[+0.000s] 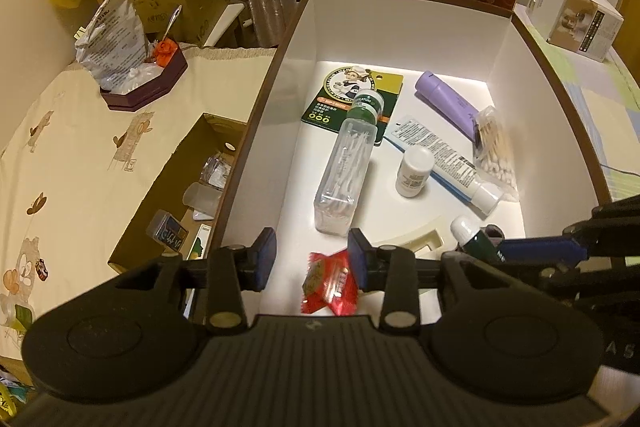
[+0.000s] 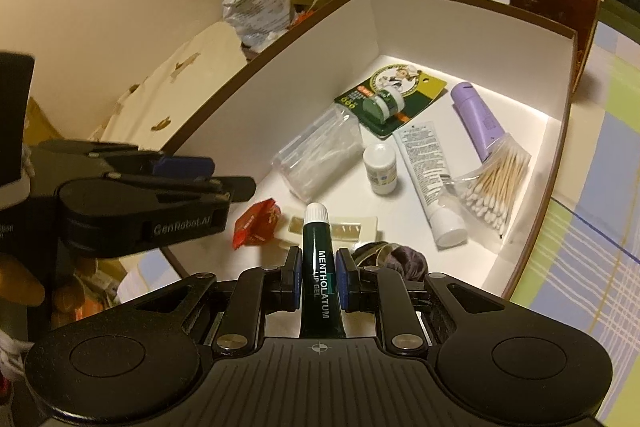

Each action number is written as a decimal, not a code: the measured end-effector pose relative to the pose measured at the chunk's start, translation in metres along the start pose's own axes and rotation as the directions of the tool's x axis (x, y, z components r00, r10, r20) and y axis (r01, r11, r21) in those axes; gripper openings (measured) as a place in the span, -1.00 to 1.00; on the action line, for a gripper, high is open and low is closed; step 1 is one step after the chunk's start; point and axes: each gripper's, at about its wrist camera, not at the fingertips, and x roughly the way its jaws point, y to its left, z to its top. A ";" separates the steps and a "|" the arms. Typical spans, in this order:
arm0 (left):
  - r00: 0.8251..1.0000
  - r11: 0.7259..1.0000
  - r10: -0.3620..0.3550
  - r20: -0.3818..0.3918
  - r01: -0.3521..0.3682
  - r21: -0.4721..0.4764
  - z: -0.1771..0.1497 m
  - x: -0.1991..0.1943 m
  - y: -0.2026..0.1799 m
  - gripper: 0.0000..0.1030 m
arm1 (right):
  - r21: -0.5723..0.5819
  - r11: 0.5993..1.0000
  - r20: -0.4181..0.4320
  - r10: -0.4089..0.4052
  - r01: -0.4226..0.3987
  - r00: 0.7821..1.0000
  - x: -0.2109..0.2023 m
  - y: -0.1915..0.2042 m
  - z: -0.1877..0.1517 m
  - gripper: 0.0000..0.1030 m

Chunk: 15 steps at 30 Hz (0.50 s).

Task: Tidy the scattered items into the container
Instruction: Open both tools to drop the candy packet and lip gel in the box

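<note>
Lip gel tube (image 2: 321, 279) — clamped in the right gripper (image 2: 318, 277) over the box (image 2: 372, 23) — left gripper (image 1: 312, 261) gaping, empty.

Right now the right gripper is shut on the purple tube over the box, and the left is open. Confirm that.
Not quite. The right gripper is shut on the green lip gel tube, as the right wrist view shows; the purple tube lies in the box. The left gripper is open.

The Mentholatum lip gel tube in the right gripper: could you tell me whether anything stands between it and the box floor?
No lid or wall blocks the way. The lip gel tube, clamped in the right gripper, hangs over the open box; beneath its cap lie a cream tray and a dark scrunchie.
</note>
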 end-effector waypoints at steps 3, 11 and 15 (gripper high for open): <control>1.000 1.000 0.000 -0.001 0.000 -0.001 0.000 0.000 0.000 -0.34 | -0.021 1.000 -0.041 0.009 -0.010 0.999 0.003 0.001 -0.001 -0.62; 1.000 1.000 0.001 -0.006 -0.001 0.000 0.000 0.002 0.000 -0.34 | -0.139 0.990 -0.193 -0.016 -0.011 0.981 0.013 0.003 0.010 -0.62; 1.000 1.000 -0.001 -0.008 0.001 0.006 -0.001 0.002 -0.002 -0.34 | -0.207 0.978 -0.231 -0.068 0.019 0.971 0.015 0.002 0.012 -0.62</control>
